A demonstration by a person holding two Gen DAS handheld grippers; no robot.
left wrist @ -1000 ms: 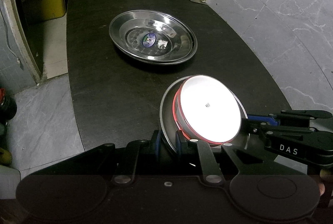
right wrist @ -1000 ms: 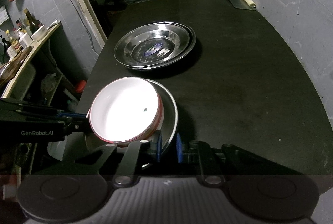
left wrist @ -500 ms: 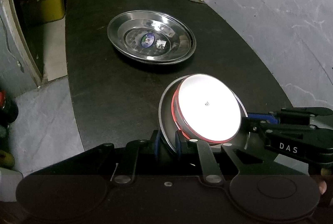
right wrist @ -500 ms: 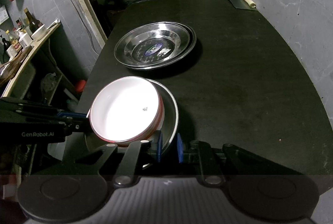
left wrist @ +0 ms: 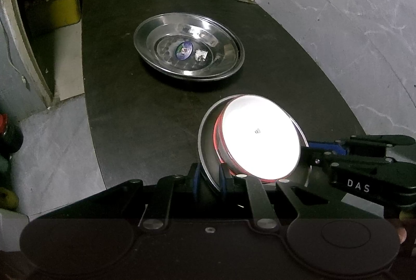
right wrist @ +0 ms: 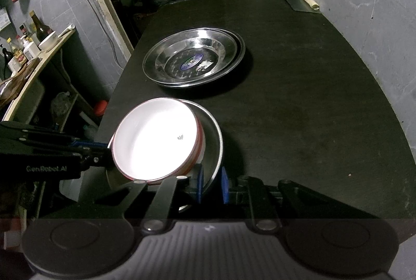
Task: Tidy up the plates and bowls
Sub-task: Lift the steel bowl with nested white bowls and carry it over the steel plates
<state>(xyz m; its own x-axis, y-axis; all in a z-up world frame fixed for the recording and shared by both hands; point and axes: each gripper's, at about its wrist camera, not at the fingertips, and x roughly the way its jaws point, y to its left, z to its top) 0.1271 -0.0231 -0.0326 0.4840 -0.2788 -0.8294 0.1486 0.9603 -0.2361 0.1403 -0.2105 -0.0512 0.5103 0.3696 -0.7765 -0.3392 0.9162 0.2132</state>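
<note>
Your left gripper (left wrist: 209, 180) and right gripper (right wrist: 212, 182) each clench the plate (right wrist: 214, 147) rim; the bowl (right wrist: 153, 141) rides loose between them (unclamped). Tilt unevenly and it could slide off.

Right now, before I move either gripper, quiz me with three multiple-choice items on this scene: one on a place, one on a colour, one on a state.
1. Where does the white bowl sit?
A. in the steel plate held at the near table edge
B. in the far steel plates
C. on the floor

2. What colour is the bowl's outer band?
A. green
B. red
C. yellow

3. How does the left gripper stand?
A. wide open, empty
B. shut on the bowl's rim
C. shut on the held steel plate's rim

Answers: 1 A, the bowl rests inside that plate, apart from the stacked steel plates. 2 B, a red band shows beneath the white rim. 3 C, the blue pads flank the plate's edge.
</note>
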